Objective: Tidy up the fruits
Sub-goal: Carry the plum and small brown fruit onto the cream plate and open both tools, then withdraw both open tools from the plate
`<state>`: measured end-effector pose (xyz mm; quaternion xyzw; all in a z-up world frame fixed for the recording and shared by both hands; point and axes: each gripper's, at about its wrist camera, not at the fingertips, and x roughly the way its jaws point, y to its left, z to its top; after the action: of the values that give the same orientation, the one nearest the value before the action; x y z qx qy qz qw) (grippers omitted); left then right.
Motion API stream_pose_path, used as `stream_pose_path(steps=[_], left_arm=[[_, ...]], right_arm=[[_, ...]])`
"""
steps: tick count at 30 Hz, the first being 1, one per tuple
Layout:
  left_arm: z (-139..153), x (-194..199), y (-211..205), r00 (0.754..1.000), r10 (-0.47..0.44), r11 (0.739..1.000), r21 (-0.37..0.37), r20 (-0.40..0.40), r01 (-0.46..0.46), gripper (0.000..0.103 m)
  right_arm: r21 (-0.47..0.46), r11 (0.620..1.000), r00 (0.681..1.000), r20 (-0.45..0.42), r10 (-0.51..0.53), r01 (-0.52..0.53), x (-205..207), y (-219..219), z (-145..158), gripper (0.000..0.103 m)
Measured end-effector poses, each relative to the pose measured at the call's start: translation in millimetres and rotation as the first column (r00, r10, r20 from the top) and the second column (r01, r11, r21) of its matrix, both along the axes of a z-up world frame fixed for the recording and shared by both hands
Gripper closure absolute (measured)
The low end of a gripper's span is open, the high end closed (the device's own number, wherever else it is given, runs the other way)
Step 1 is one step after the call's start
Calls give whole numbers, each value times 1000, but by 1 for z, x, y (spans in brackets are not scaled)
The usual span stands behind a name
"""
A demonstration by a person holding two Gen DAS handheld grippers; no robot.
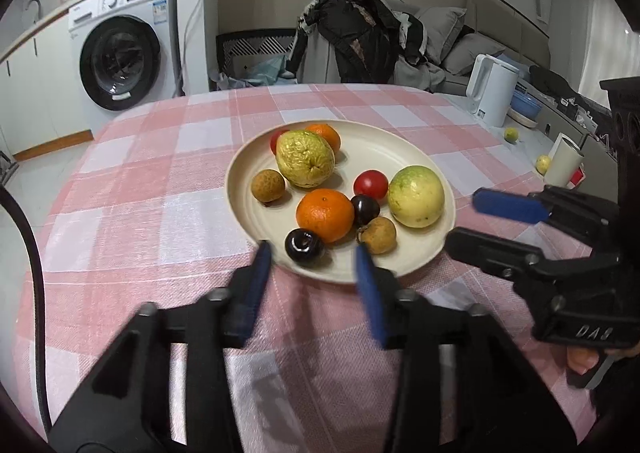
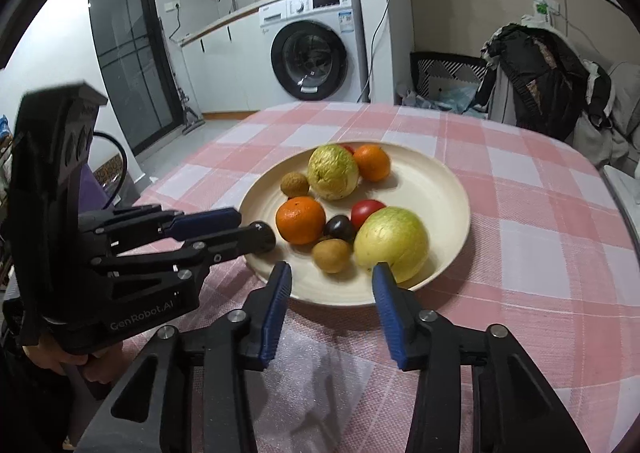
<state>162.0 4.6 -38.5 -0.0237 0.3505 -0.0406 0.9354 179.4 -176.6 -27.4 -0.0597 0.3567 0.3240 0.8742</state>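
Both the left tool (image 1: pixel 314 259) and the right tool (image 2: pixel 330 273) gape wide at the near rim of the fruit plate (image 1: pixel 400 141), holding nothing.

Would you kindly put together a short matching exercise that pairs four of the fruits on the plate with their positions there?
Things:
1. dark cherry
2. wrinkled guava
3. smooth guava
4. front orange

Places on the plate, left wrist view:
A. right side, beside a red tomato
B. back, in front of another orange
C. near rim, between the open left gripper fingers
D. middle, just behind the cherry

Pairs: 1-C, 2-B, 3-A, 4-D
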Motion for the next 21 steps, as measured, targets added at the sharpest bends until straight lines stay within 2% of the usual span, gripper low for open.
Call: stream_pose_path(steps=[1,4,6,8,11,14,21], left_arm=[[3,-6,0,1000,4,1000,3,18,-4,41],[10,-21,-2,998,-2,1000,-3,58,2,24],[15,-31,-3,997,-2,1000,-4,80,2,20],[19,-41,-5,994,3,1000,3,107,-3,17],[24,-55,-5,991,19,1000,3,132,-19,2],[27,-67,-6,985,28,1000,-10,172,-27,1],[28,-76,-4,977,44,999,-24,206,-40,1]], right_arm=[[0,1000,1000,8,-6,6,-1,-3,2,56],[-1,1000,999,37,-22,22,-6,-11,8,44],[13,1000,999,43,-27,27,-9,-17,9,27],[41,998,998,46,-40,38,-12,-26,11,16],[75,996,996,62,-59,55,-17,-38,13,2],[107,993,993,102,-66,55,-24,-48,17,0],[134,990,983,173,-63,40,-38,-58,19,0]])
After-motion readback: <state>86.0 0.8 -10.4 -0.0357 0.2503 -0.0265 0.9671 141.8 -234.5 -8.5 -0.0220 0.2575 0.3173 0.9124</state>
